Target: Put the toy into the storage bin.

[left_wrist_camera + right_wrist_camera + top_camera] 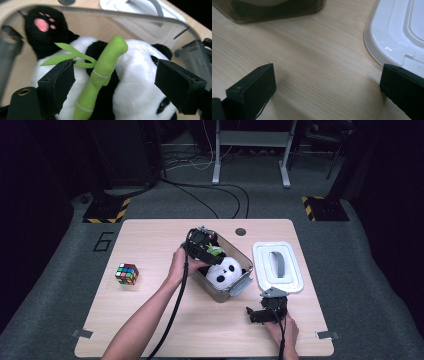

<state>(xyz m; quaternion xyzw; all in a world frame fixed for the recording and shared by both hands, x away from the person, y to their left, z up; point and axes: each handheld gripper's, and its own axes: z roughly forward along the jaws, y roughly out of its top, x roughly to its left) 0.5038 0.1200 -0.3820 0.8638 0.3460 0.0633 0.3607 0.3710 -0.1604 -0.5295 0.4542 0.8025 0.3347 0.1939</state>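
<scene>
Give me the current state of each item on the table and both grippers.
Storage box: open, lid off.
Lid: flat on table, right of box.
Plush panda: lying inside box.
Left gripper: open, straddling panda.
Right gripper: open, empty.
Puzzle cube: scrambled, untouched at left.

One readable mark.
Large dark numeral "6" point(103, 241) printed on grey floor mat point(60, 270), just beside table's point(150, 320) far left corner; otherwise no legible text, labels or brands.

black two-jaw tongs point(216, 256) point(251, 312) with square flat pads, trailing black cables, a grey three-cornered top plate; bare forearms
</scene>
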